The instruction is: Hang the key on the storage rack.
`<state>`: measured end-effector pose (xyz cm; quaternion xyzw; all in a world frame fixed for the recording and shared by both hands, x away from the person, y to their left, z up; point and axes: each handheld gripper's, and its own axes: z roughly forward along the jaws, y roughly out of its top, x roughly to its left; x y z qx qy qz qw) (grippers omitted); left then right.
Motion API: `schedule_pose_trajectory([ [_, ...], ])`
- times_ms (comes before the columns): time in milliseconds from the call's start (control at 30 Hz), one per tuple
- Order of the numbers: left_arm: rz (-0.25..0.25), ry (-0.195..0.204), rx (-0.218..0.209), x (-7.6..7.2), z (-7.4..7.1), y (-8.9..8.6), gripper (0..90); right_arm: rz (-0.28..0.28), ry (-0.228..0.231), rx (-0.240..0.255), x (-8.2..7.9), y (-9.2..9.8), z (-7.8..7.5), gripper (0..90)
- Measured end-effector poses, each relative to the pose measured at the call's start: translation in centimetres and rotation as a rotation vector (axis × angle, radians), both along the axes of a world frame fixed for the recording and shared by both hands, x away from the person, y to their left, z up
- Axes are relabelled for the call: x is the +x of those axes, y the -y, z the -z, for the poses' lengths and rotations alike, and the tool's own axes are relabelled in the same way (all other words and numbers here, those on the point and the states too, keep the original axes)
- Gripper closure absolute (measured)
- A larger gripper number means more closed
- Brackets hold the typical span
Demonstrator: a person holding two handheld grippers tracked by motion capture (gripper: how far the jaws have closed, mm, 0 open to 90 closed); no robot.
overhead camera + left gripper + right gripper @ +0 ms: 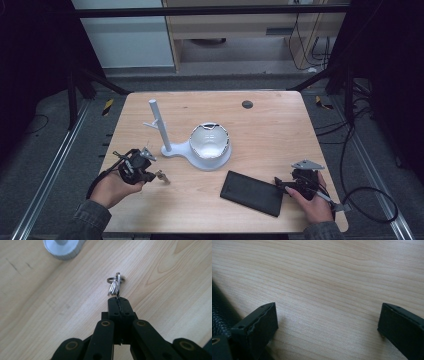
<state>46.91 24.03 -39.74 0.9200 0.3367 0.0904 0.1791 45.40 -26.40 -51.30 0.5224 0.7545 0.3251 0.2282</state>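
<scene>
At the near left of the wooden counter (pixel 260 130), the left gripper (pixel 159 175) has its jaws pressed tight together on a small bunch of keys (pixel 115 286). The keys hang on a metal ring, and the ring sticks out past the tips of the jaws. In the left gripper view the keys are held above the wood, and they cast no clear mark on it. In the high view they show as a small pale thing (pixel 162 176) just to the right of the person's left hand (pixel 112 189).

A white stand (pixel 200 152) sits in the middle of the counter. It has a tall thin post on its left and a round white bowl (pixel 209 140) on its right. The keys are near the foot of the post, but apart from it.

At the near right, the right gripper (pixel 280 184) has its jaws wide apart with only bare wood between them. A flat black case (pixel 252 192) lies just beside its left jaw.
</scene>
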Motion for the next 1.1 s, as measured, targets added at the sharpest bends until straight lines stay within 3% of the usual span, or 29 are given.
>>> schedule_pose_trajectory([
  [267,0.015,0.029,-0.029,0.2,-4.8,-0.3,89.9,0.001,-0.001,0.001,0.0,0.0,0.0,2.8],
  [433,0.021,0.045,-0.009,0.3,-6.7,-0.2,89.9,0.000,0.000,0.000,0.0,0.0,0.0,2.8],
  [1100,0.027,0.056,-0.054,1.0,-9.4,-1.2,89.9,0.000,-0.001,0.002,0.0,0.0,0.0,2.7],
])
